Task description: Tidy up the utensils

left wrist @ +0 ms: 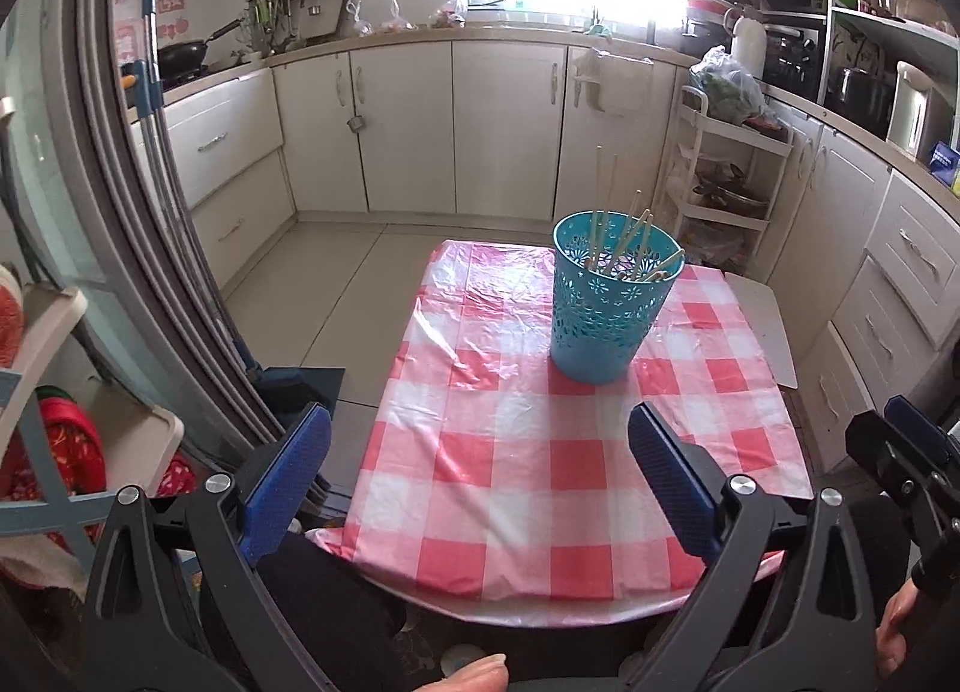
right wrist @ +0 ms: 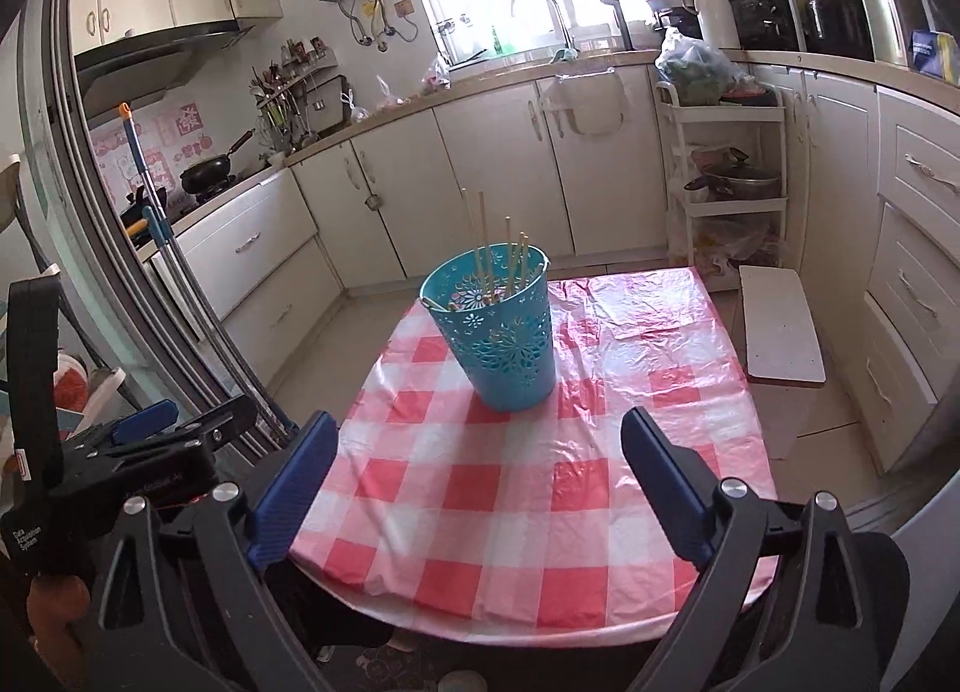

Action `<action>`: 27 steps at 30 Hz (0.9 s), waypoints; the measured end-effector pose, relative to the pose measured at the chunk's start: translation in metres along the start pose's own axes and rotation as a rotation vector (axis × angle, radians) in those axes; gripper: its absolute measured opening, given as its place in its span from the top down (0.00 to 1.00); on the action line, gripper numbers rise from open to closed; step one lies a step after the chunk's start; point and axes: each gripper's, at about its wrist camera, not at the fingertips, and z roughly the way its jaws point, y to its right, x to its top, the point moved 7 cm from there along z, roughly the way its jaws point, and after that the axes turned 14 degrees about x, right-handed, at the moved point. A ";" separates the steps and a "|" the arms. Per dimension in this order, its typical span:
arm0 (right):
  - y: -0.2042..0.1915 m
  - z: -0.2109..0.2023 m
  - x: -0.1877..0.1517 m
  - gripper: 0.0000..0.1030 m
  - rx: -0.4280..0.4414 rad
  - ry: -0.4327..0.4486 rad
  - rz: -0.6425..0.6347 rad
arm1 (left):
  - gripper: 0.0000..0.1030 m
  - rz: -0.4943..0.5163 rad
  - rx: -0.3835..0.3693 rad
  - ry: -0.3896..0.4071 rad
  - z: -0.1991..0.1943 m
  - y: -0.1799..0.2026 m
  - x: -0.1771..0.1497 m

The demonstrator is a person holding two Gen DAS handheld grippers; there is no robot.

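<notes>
My left gripper [left wrist: 480, 452] has two flat blue fingers [left wrist: 294, 476] with a bumpy, dotted look. They sit on black frames shaped like triangles with holes cut in them. Round silver screws [left wrist: 743, 485] shine at about 4 and 8 o'clock. My right gripper [right wrist: 480, 458] looks just the same. At 9 o'clock in its view, small white letters mark the black body of my other tool.

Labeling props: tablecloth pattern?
Pink-and-white check tablecloth; clearest in the left wrist view.
</notes>
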 end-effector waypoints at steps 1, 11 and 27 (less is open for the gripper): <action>-0.005 -0.008 -0.004 0.10 0.000 0.000 0.003 | 0.07 0.001 0.013 0.009 -0.010 -0.003 -0.003; -0.051 -0.054 -0.038 0.07 -0.029 0.021 -0.097 | 0.07 -0.001 0.026 0.055 -0.082 -0.023 -0.035; -0.058 -0.064 -0.050 0.07 -0.044 0.020 -0.097 | 0.07 0.003 0.044 0.101 -0.109 -0.033 -0.041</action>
